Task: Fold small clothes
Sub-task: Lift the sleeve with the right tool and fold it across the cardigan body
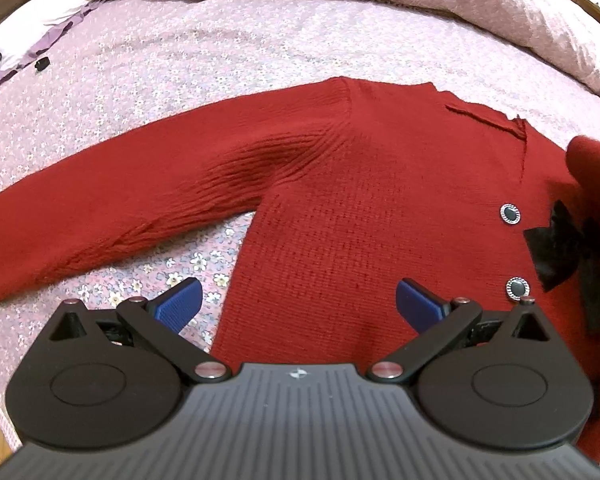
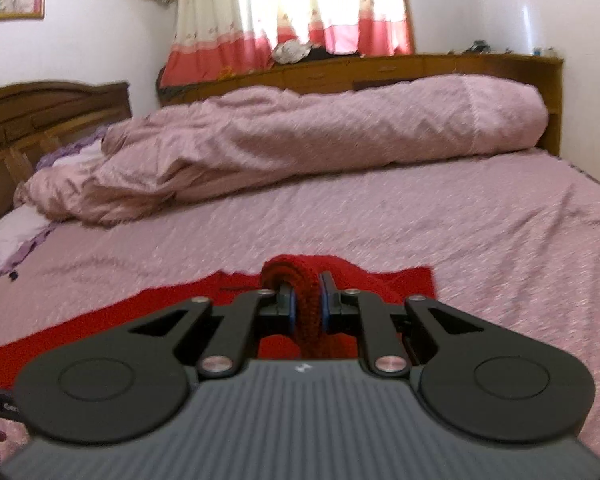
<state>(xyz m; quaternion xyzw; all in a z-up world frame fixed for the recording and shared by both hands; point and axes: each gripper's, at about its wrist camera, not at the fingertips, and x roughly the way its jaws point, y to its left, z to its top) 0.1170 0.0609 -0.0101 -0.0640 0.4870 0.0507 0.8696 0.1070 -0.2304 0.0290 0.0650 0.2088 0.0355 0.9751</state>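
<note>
Through your left wrist view, your left gripper (image 1: 298, 300) hangs spread and empty over the red cardigan (image 1: 340, 208), lying flat on the floral sheet (image 1: 180, 68); its bow (image 1: 568, 248) sits rightward. Through your right wrist view, your right gripper (image 2: 309, 307) pinches a cardigan fold; a rumpled duvet (image 2: 300, 136) lies beyond open sheet.

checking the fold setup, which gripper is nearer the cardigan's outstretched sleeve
Left. The left gripper hovers open over the bed beside the outstretched sleeve, touching nothing. The right gripper is shut on another fold of the red cardigan.
</note>
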